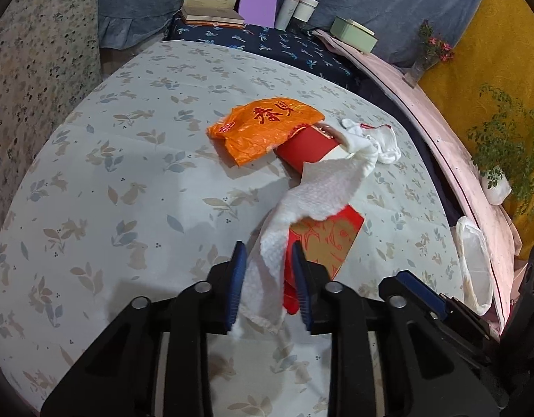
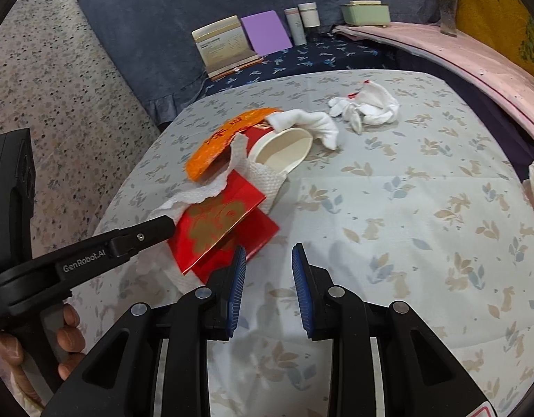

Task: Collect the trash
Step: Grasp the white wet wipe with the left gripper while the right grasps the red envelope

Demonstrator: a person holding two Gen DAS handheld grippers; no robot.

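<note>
My left gripper (image 1: 268, 278) is shut on a white paper towel (image 1: 322, 187), which trails up to a red paper cup (image 1: 308, 149) lying on its side. A corner of the red envelope (image 1: 329, 239) sits against the right pad. An orange plastic bag (image 1: 263, 128) lies behind the cup, and white socks (image 1: 374, 142) lie beside it. In the right wrist view my right gripper (image 2: 268, 278) hangs open over bare tablecloth, with the envelope (image 2: 218, 229) just to its left. The left gripper's finger (image 2: 163, 224) rests on the towel (image 2: 194, 198) there.
A white plastic bag (image 1: 475, 264) hangs at the table's right edge. Books (image 2: 225, 45), a purple pad (image 2: 265, 33), two bottles (image 2: 301, 21) and a green box (image 2: 366, 12) stand at the back. A hand (image 2: 69, 330) holds the left gripper. Speckled floor lies to the left.
</note>
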